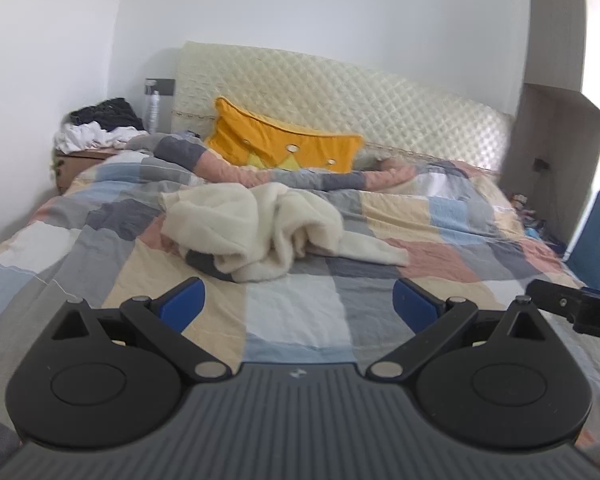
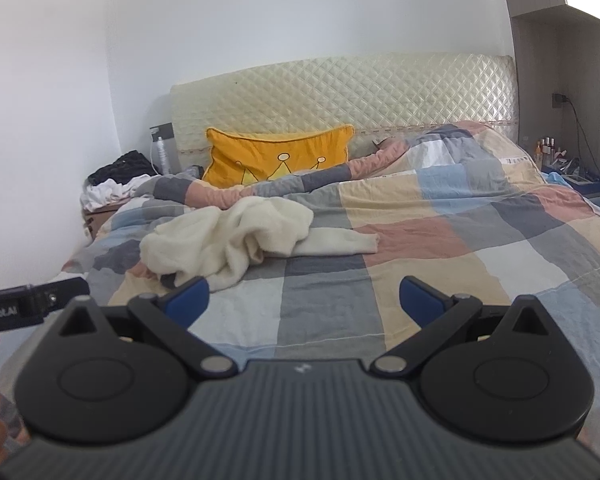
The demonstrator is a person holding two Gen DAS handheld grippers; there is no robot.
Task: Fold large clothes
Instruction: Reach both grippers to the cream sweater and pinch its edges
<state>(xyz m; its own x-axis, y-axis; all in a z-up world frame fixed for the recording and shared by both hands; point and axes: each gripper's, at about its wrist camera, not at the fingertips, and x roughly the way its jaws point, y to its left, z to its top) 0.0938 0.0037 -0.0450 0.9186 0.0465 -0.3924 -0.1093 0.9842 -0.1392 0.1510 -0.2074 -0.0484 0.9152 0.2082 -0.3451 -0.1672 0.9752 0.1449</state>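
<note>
A cream fleece garment (image 1: 260, 232) lies crumpled in the middle of the bed, one sleeve stretched out to the right; it also shows in the right wrist view (image 2: 240, 236). My left gripper (image 1: 298, 306) is open and empty, held above the checked bedspread (image 1: 300, 320) short of the garment. My right gripper (image 2: 304, 304) is open and empty too, above the bedspread (image 2: 440, 248) just right of the garment's near edge. Each gripper's body edges into the other's view.
A yellow crown cushion (image 1: 284, 144) leans on the quilted headboard (image 1: 340, 100). A nightstand with piled clothes (image 1: 100, 128) stands far left. Shelving and bottles (image 2: 548, 148) stand at the right. A blue object (image 1: 596, 240) sits beside the bed's right edge.
</note>
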